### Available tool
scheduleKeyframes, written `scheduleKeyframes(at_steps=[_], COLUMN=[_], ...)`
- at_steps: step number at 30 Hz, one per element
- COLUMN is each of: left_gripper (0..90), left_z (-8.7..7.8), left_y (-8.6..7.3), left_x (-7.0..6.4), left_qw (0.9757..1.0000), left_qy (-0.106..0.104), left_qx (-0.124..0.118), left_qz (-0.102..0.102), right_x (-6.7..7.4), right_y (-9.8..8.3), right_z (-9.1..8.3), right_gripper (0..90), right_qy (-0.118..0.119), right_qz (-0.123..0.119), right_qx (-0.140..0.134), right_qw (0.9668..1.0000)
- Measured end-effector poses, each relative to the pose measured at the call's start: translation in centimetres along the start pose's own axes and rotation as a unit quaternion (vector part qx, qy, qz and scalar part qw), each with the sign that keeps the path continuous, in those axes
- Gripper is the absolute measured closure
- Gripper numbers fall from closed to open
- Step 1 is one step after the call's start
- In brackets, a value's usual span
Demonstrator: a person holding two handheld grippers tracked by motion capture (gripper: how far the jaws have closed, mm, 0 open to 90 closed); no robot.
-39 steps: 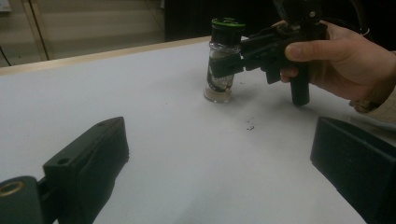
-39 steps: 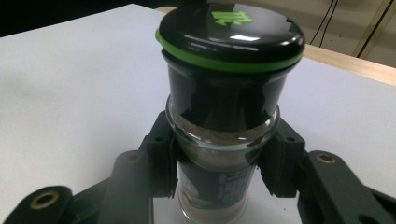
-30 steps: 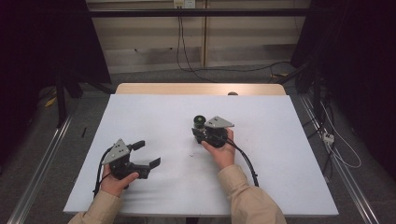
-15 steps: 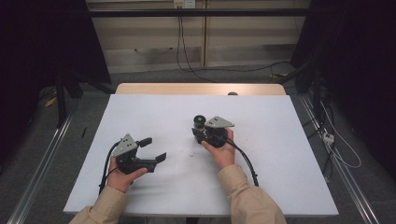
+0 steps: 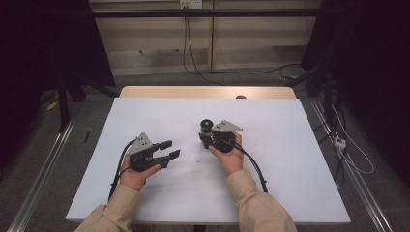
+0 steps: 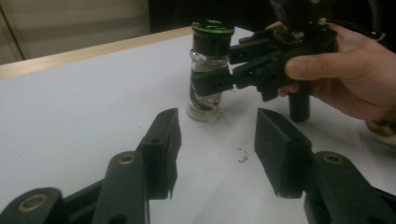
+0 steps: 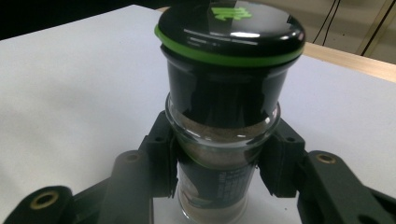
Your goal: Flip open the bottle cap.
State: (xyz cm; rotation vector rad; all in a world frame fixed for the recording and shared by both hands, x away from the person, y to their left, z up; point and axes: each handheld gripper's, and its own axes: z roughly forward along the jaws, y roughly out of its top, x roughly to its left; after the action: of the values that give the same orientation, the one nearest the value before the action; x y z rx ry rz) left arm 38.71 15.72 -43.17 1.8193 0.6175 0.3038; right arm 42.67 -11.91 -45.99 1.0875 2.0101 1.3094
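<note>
Right gripper view: my right gripper (image 7: 217, 161) has its fingers clamped on the glass body of the jar (image 7: 224, 116), which stands upright on the white tabletop (image 5: 159, 116) under a black, green-ringed lid. Beside the jar, my left gripper (image 6: 217, 156) has just been closing, its fingers half-open around nothing.

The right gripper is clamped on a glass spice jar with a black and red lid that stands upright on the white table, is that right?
Not quite: the lid's band is green, not red, as the right gripper view shows. The right gripper is clamped on the glass spice jar, which stands upright on the white table.
</note>
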Motion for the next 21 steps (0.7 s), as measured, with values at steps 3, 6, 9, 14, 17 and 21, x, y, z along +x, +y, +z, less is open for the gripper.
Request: scheduleKeyframes(at_steps=[3, 6, 9, 14, 17, 21], left_gripper=[52.6, 54.7, 58.7, 64.9, 69.0, 73.7], left_z=[0.6, 1.1, 1.6, 2.4, 2.9, 3.6], left_y=[0.3, 0.6, 0.9, 1.4, 1.7, 2.1], left_x=[0.1, 0.2, 0.5, 0.8, 0.9, 0.8], left_qw=[0.9999, 0.9999, 0.9998, 0.9996, 0.9995, 0.9991], left_qy=[-0.006, -0.002, 0.003, 0.0, -0.015, -0.015], left_qx=[0.006, 0.01, 0.014, 0.027, 0.024, 0.036], left_qz=[-0.013, -0.014, -0.013, -0.011, -0.013, -0.015], right_x=[0.0, 0.0, 0.0, 0.0, 0.0, 0.0], right_y=[0.0, 0.0, 0.0, 0.0, 0.0, 0.0], right_z=[0.0, 0.0, 0.0, 0.0, 0.0, 0.0], right_gripper=[53.6, 53.5, 53.5, 53.5, 53.6, 53.5], right_qy=[0.0, 0.0, -0.001, 0.0, -0.001, 0.0], right_qz=[0.0, -0.001, -0.001, -0.002, -0.002, -0.002], right_qx=[0.0, 0.0, 0.0, 0.0, 0.001, 0.0], right_qw=[1.0, 1.0, 1.0, 1.0, 1.0, 1.0])
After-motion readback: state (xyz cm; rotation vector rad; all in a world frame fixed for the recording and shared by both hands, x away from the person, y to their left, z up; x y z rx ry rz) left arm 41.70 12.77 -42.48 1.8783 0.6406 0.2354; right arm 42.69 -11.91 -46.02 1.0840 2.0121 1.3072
